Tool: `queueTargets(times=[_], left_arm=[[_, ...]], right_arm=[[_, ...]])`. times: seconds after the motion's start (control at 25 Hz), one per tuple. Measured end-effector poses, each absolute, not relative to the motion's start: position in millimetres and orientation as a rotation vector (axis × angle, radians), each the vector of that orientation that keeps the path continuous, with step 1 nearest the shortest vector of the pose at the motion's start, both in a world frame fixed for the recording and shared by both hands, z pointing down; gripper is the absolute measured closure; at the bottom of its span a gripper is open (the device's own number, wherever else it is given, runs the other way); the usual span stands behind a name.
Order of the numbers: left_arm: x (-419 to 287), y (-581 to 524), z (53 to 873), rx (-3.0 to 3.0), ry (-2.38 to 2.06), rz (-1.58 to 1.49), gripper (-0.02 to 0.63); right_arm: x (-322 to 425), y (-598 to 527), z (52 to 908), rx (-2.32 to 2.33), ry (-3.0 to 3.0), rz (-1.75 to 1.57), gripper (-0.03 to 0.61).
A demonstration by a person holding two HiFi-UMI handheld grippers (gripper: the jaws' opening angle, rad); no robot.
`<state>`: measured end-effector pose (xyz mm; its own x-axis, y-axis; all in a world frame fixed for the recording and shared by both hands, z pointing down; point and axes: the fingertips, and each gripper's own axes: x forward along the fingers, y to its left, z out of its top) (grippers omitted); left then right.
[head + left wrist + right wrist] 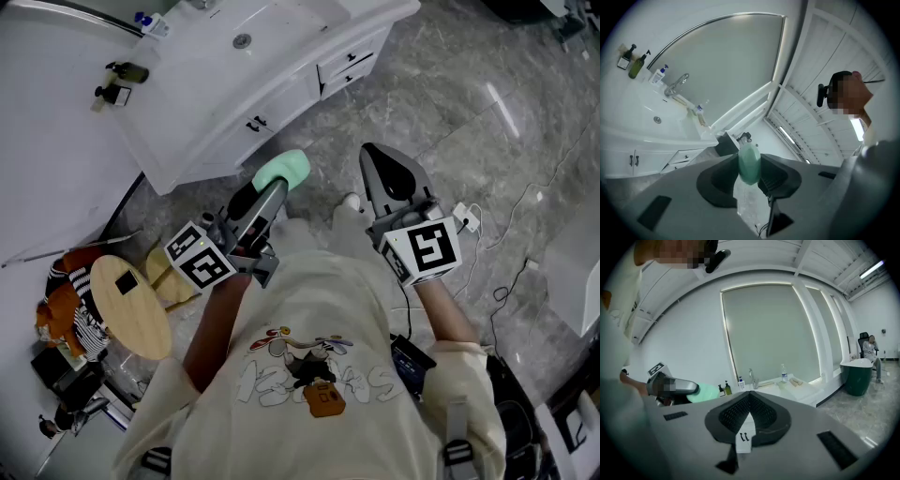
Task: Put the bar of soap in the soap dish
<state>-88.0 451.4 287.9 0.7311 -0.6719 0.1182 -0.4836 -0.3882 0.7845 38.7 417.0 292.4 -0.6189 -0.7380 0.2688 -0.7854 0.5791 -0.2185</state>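
Observation:
A pale green bar of soap [281, 172] is pinched between the jaws of my left gripper [275, 185], which is shut on it and held above the marble floor. The left gripper view shows the soap [749, 164] upright between the two dark pads, pointing toward the white vanity [642, 140]. My right gripper [375, 159] hovers beside it to the right, jaws shut and holding nothing. From the right gripper view the soap [707, 392] shows at the left. I cannot pick out a soap dish on the vanity top.
The vanity [234, 103] has a sink drain [242, 40], a faucet [677, 84] and bottles [637, 65]. A round wooden stool [131, 305] stands at the left. A power strip and cables [466, 218] lie at the right. A green tub [857, 376] and a seated person [871, 350] are far off.

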Motion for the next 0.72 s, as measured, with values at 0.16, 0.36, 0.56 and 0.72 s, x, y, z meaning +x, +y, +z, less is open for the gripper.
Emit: queueTargets(times=[0.16,0.36,0.56,0.72], left_arm=[[-104,492,275,2.111,-0.842,-0.299,0.468],[-141,558,284,2.113,-0.742,-0.283,0.468],[-177,617,298,2.099,-0.668,-0.255,0.468],[-187,649,295,2.072,-0.636,-0.264,0.468]], right_arm=[[8,468,281,1.293,-2.658,0.399,0.572],[-30,536,284,1.359,-2.579,0.397,0.572],[-61,589,289,1.462,-2.508,0.433,0.572],[-72,614,287,1.486,-2.486,0.469,0.572]])
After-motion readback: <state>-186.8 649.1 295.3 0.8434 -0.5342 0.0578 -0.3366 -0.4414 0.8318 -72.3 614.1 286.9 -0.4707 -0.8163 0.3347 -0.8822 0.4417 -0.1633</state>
